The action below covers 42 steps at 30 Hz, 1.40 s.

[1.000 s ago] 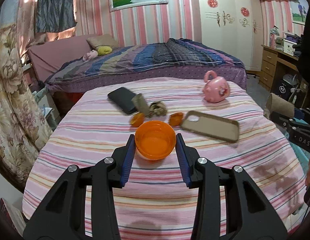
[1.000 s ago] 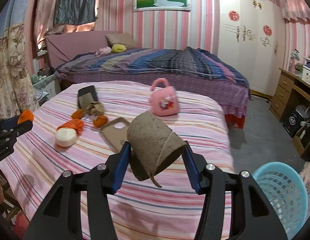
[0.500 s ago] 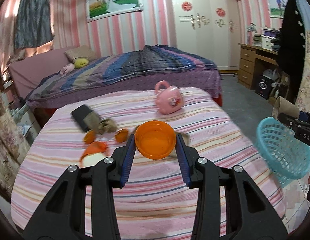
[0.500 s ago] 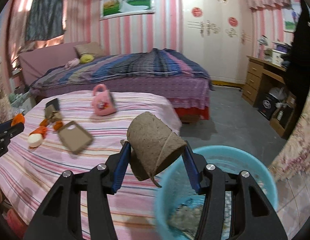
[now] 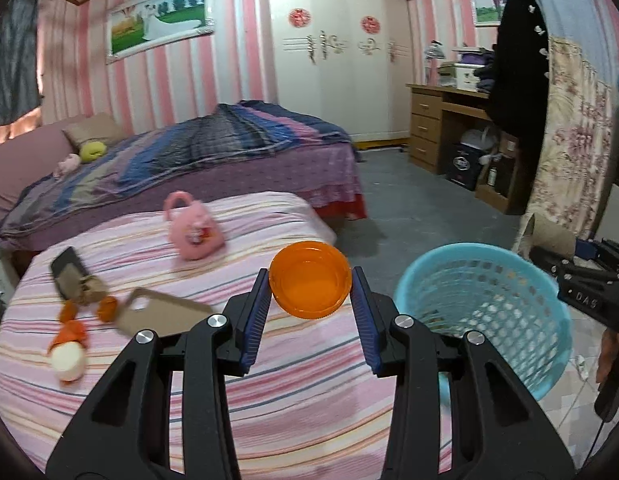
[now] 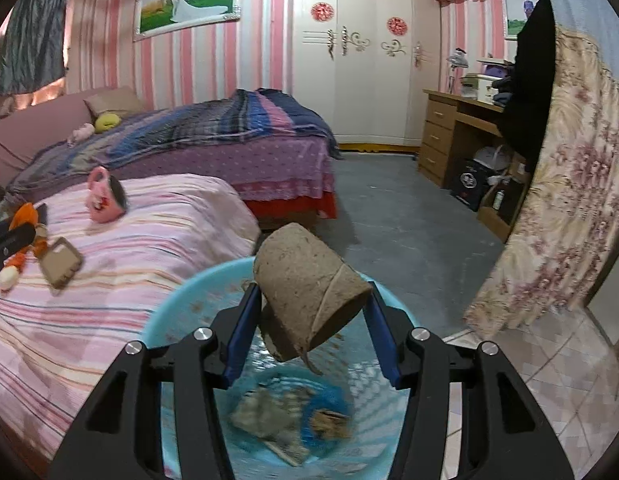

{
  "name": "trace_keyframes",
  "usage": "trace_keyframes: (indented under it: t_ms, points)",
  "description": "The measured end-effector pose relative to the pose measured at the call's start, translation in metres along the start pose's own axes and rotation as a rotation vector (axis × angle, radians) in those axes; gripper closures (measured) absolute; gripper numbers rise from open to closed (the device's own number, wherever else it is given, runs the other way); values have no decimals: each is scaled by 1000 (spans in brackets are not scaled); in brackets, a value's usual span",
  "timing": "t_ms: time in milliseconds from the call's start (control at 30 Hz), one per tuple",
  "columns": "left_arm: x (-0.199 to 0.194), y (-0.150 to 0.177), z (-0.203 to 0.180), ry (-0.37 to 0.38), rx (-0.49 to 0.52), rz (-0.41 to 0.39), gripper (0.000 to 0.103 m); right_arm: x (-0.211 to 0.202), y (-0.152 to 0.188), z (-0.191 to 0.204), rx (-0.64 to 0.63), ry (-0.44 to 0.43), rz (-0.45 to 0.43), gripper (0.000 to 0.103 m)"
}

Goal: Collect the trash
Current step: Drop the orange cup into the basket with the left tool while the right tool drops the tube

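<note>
Beside the striped bed's corner, the blue basket point(image 6: 181, 312) is sitting directly under the right gripper point(image 6: 311, 312), whose half-open jaws are clamping a cardboard tube point(image 6: 309, 292). The left gripper point(image 5: 309, 296), pinching an orange lid point(image 5: 309, 289) at half width, is hanging over the bed edge, with the basket off to its right.

Scraps point(image 6: 287, 420) in the basket point(image 6: 181, 312) blur beyond telling.

"DAS" on the right tongs point(image 5: 585, 276)

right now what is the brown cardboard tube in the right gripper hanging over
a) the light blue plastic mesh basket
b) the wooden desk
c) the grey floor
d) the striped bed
a: the right gripper holds the brown cardboard tube directly above the open light blue plastic mesh basket.
</note>
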<state>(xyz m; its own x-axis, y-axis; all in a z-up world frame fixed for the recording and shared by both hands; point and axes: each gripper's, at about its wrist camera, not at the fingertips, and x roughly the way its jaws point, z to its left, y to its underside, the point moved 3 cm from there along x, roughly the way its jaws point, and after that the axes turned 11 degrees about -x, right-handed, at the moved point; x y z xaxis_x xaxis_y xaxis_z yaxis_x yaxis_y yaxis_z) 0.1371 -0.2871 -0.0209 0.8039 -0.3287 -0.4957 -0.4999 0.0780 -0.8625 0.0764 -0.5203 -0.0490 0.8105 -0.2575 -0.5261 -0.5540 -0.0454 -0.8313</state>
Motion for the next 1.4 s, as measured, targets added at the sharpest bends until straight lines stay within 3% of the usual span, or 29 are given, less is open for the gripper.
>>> trace_keyframes:
  t_ms: [267, 467, 767, 800, 833, 933, 1133, 1400]
  points:
    - [26, 8, -51, 68, 13, 42, 64, 6, 20, -44, 65, 4, 15, 51]
    - [59, 24, -76, 105, -14, 121, 64, 20, 27, -53, 74, -27, 25, 51]
    - [77, 35, -90, 103, 22, 142, 63, 26, 30, -53, 94, -18, 46, 51]
    - [78, 36, -90, 101, 23, 141, 61, 26, 29, -51, 96, -17, 45, 51]
    - [78, 36, -90, 101, 23, 143, 50, 28, 29, -50, 98, -17, 45, 51]
    - [76, 34, -85, 83, 25, 118, 31, 31, 29, -48, 97, -17, 48, 51]
    - [64, 31, -71, 34, 45, 64, 15, 30, 26, -44, 91, -9, 47, 51]
    - [46, 23, -38, -25, 26, 18, 7, 30, 22, -38, 88, -5, 39, 49]
